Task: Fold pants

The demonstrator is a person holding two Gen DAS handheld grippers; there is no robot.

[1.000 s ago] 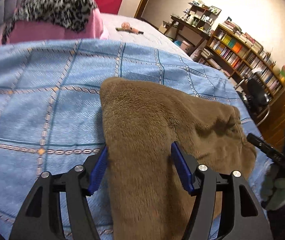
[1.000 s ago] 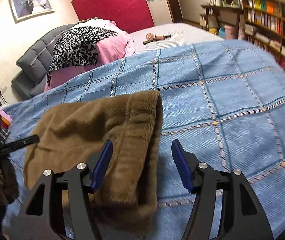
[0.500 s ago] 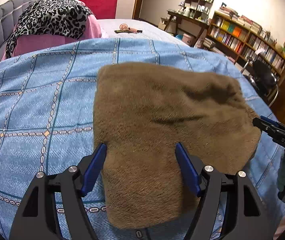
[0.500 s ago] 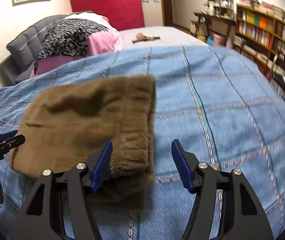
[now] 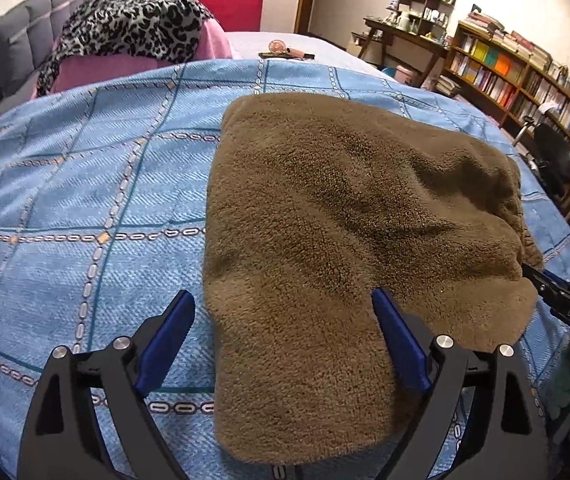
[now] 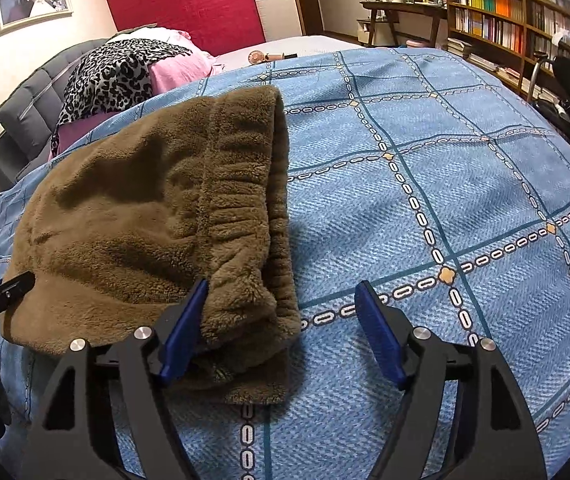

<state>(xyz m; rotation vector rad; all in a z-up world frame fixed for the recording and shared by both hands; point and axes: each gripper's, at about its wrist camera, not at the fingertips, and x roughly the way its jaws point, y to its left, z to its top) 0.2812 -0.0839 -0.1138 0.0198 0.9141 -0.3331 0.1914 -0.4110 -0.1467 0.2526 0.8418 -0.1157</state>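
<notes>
Now the left claw has just been opening, its jaws apart over the folded brown fleece pants lying on the blue checked bedspread. The right claw, likewise just widened, straddles the gathered waistband edge without pinching. Release looks done; next, probably smoothing or another fold.

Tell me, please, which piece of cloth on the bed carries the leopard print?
The leopard-print cloth draped over the pink bedding by the headboard; the brown pants and blue blanket have no such spots.
</notes>
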